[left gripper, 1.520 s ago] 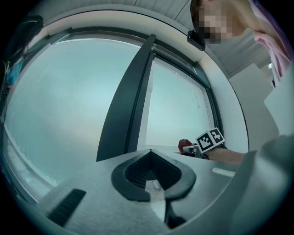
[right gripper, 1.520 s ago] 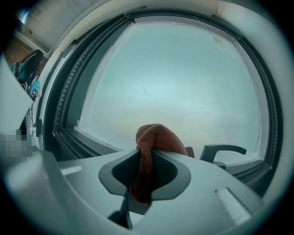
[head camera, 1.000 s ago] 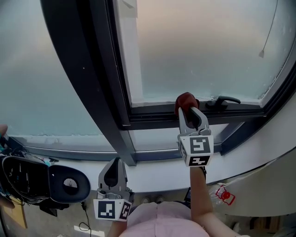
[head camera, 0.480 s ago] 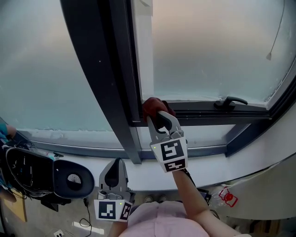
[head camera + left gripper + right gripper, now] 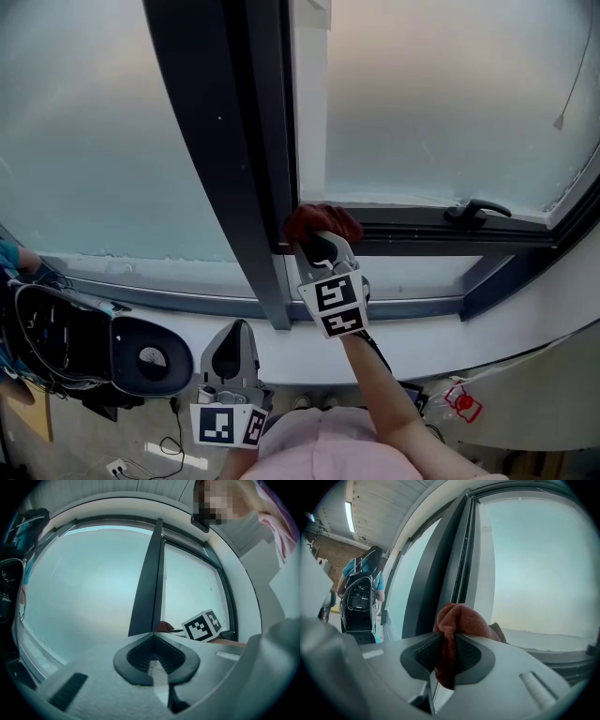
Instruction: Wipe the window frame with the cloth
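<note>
Rust-red cloth, soft and rumpled, is bunched into a wad and pinched between the jaws of the right gripper, with a loose tail hanging down between the ribbed black pads. The wad presses into the corner of the window frame where its dark upright post meets the horizontal rail. The gripper's long axis points up and away from the person, toward that corner. Frosted glass fills the panes on both sides, a black lever handle sits farther right on the rail, and a smooth white sill curves below. The left gripper hangs low by the person's body, jaws closed on nothing, well apart from the frame. A black bundle with cables lies at the left
</note>
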